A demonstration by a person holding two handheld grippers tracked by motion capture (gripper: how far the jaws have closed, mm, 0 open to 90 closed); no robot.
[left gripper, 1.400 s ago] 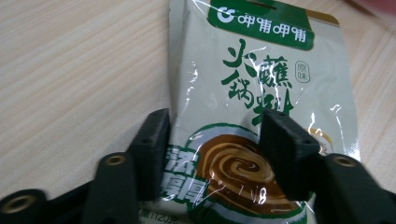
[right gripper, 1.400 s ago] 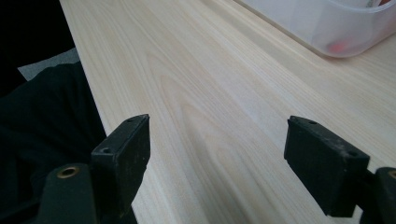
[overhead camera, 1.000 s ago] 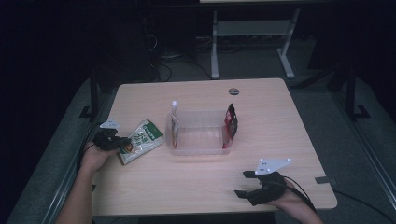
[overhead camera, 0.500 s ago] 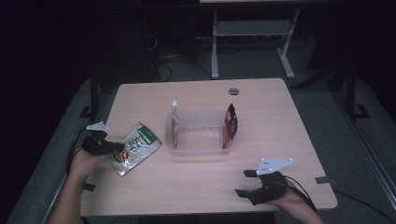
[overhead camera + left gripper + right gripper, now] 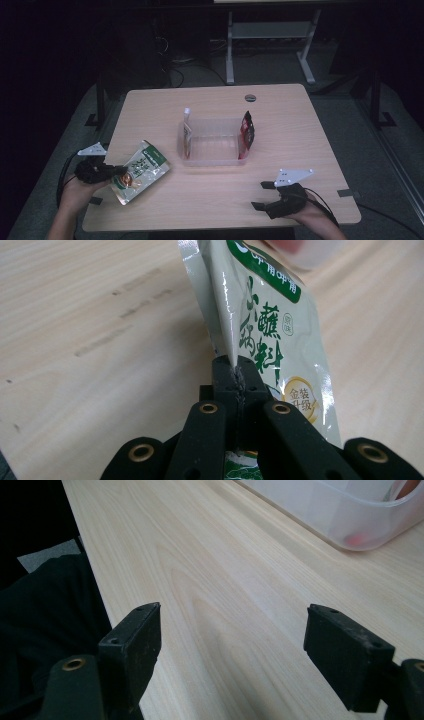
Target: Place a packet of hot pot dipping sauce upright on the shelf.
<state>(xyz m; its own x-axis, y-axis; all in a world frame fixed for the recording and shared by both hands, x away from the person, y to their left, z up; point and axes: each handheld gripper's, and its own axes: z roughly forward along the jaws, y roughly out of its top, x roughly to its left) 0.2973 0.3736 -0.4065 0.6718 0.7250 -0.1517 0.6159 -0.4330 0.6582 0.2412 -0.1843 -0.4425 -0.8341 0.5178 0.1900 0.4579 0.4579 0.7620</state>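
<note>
The left tool [image 5: 107,172] is shut tight on the bottom edge of a green packet [image 5: 142,170]. In the left gripper view the two black jaws of this tool [image 5: 235,390] meet with the thin edge of the packet [image 5: 265,325] pinched between them. From that pinch, the packet sticks out toward 12 o'clock, tilted a bit to 1 o'clock. It has green writing and a gold round mark on its front.

In the high view the packet is at the 8 o'clock part of the desk [image 5: 300,125]. It reaches from the left tool toward 2 o'clock. Its far end seems to be lifted off the wood, but I cannot tell for sure.

A clear plastic box [image 5: 212,142] sits in the middle of the desk, at about 2 o'clock from the packet and a little apart from it. A white packet [image 5: 187,132] stands at the box's left wall. A red packet [image 5: 247,134] stands at its right wall.

The right tool [image 5: 262,195] is at the 5 o'clock part of the desk, well apart from the green packet. Its jaws are wide open with nothing between them, just bare wood in the right gripper view [image 5: 232,645]. A corner of the clear box [image 5: 350,515] is at 1 o'clock from it.
</note>
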